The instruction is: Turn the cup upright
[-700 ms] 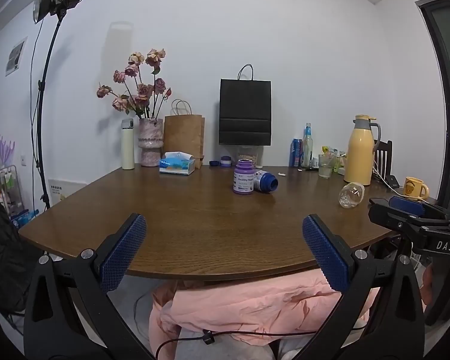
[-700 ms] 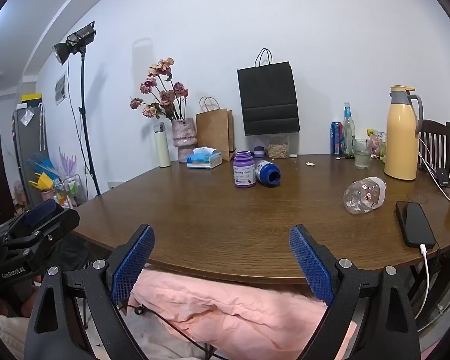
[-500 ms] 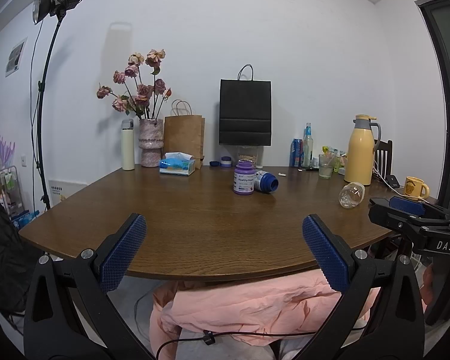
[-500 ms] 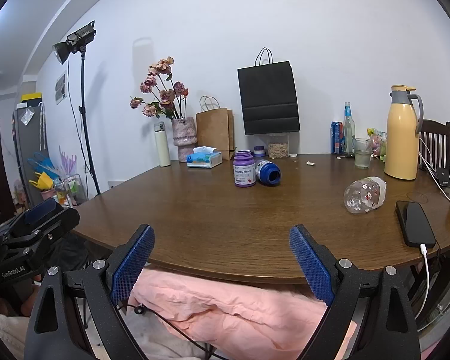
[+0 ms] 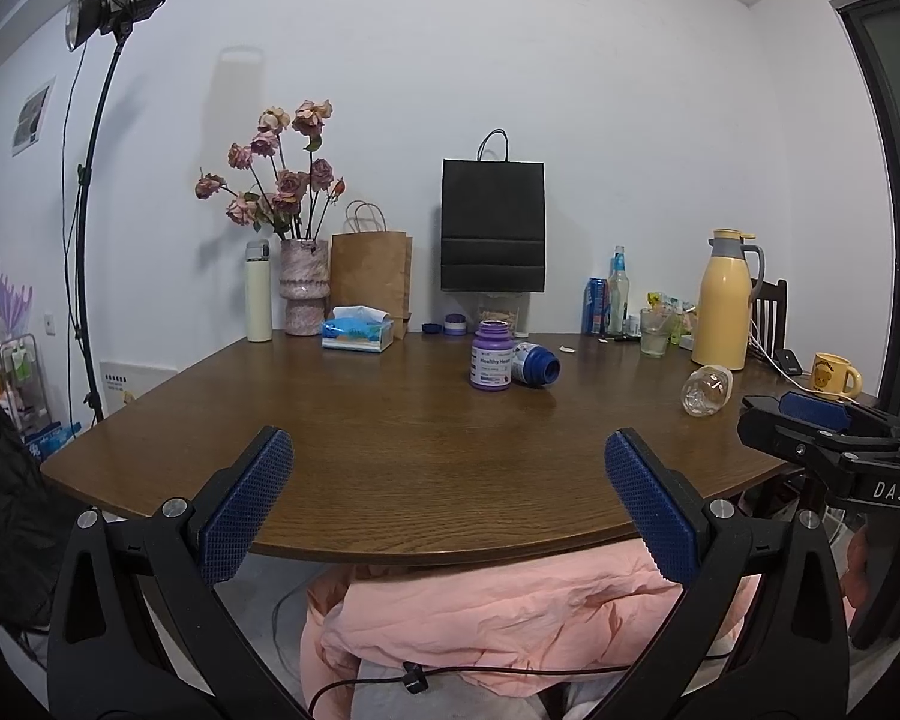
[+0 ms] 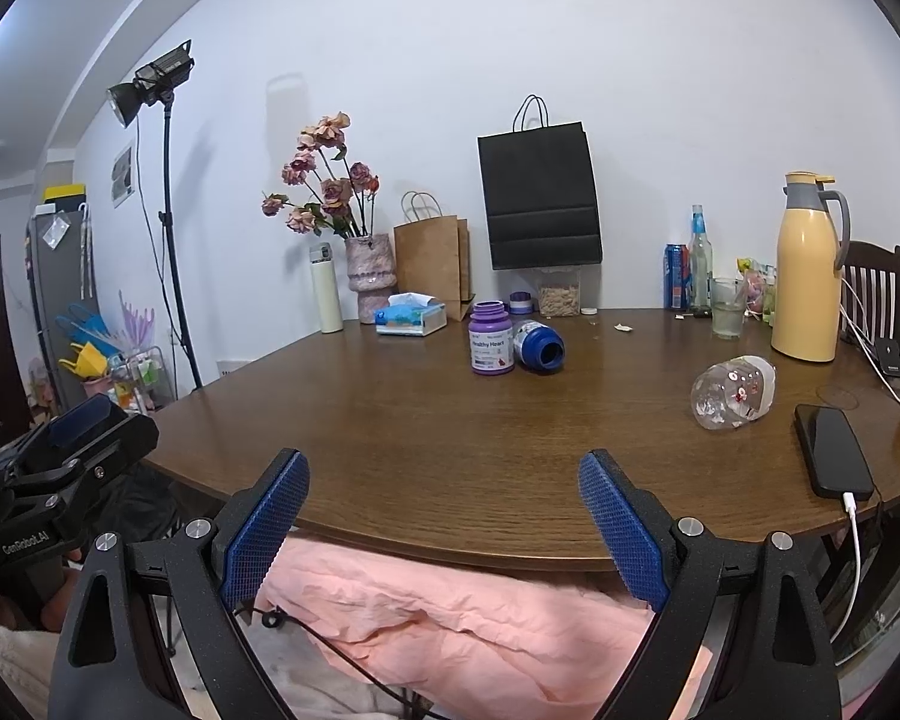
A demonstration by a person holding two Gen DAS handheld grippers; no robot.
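A clear glass cup (image 6: pixel 732 399) with small red and white prints lies on its side on the brown table (image 6: pixel 450 444), at the right; it also shows in the left wrist view (image 5: pixel 705 390). My left gripper (image 5: pixel 447 504) is open and empty, held off the table's near edge. My right gripper (image 6: pixel 444 525) is open and empty, also off the near edge, well short of the cup. Each gripper shows at the edge of the other's view.
A purple bottle (image 6: pixel 491 346) stands mid-table beside a blue bottle (image 6: pixel 538 345) lying on its side. A black phone (image 6: pixel 832 441) on a cable lies right of the cup. A yellow thermos (image 6: pixel 807 270), glass, bottles, bags, vase and tissue box line the back. Pink cloth (image 6: pixel 450 618) lies below.
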